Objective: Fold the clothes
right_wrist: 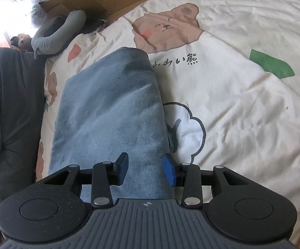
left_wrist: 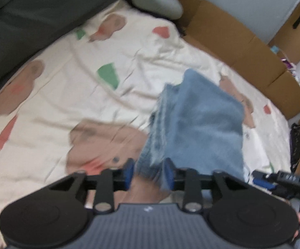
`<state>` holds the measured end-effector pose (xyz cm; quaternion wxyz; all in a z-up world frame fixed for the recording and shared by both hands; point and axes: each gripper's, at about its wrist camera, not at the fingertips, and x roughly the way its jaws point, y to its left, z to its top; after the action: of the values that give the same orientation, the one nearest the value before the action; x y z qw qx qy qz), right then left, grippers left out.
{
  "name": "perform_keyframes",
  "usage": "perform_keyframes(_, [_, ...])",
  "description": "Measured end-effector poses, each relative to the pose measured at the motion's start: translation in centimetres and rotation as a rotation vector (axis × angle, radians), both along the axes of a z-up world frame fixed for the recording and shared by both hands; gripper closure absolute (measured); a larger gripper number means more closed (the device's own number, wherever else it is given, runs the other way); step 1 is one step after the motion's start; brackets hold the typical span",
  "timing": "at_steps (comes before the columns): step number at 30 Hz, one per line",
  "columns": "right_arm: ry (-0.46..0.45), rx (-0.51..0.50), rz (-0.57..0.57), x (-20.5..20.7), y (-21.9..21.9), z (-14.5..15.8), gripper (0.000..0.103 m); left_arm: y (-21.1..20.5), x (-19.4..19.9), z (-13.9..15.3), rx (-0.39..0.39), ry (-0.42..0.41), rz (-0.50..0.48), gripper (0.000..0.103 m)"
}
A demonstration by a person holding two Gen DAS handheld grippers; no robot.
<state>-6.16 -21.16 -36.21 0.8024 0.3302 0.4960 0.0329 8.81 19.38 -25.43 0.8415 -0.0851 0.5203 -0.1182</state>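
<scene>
A folded pair of blue jeans (left_wrist: pixel 199 120) lies on a cream bedsheet (left_wrist: pixel 67 95) printed with bears. In the left wrist view my left gripper (left_wrist: pixel 148 173) is open, its blue pads either side of the frayed hem end of the jeans, which sits between them; the view is blurred. In the right wrist view the jeans (right_wrist: pixel 108 112) stretch away from me. My right gripper (right_wrist: pixel 145 170) is open over the near end of the denim, its pads apart on top of the cloth. The right gripper also shows at the right edge of the left wrist view (left_wrist: pixel 282 181).
A dark grey duvet (left_wrist: pixel 25 20) runs along one side of the bed, also seen in the right wrist view (right_wrist: pixel 9 103). A grey neck pillow (right_wrist: pixel 58 33) lies at the bed's far corner. Cardboard boxes (left_wrist: pixel 243 47) line the other edge of the bed.
</scene>
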Motion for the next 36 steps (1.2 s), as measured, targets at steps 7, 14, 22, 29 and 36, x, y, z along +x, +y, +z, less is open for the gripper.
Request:
perform_keyframes(7, [-0.013, -0.033, 0.018, 0.9, 0.3, -0.8, 0.053, -3.6, 4.2, -2.1, -0.026, -0.022, -0.064, 0.056])
perform_keyframes(14, [-0.027, -0.036, 0.017, 2.2, 0.3, -1.8, 0.053, -5.0, 7.6, -3.5, -0.048, -0.028, -0.118, 0.056])
perform_keyframes(22, [-0.061, -0.019, -0.007, 5.0, -0.1, -2.8, 0.054, -7.0, 11.2, -5.1, -0.07, -0.02, -0.183, 0.055])
perform_keyframes(29, [-0.062, -0.002, -0.022, 6.8, -0.4, -3.8, 0.054, -8.6, 13.7, -6.5, -0.1, -0.002, -0.194, 0.052])
perform_keyframes(36, [-0.061, 0.007, -0.023, 7.7, -0.5, -4.3, 0.054, -10.1, 15.5, -7.5, -0.141, 0.042, -0.231, 0.053])
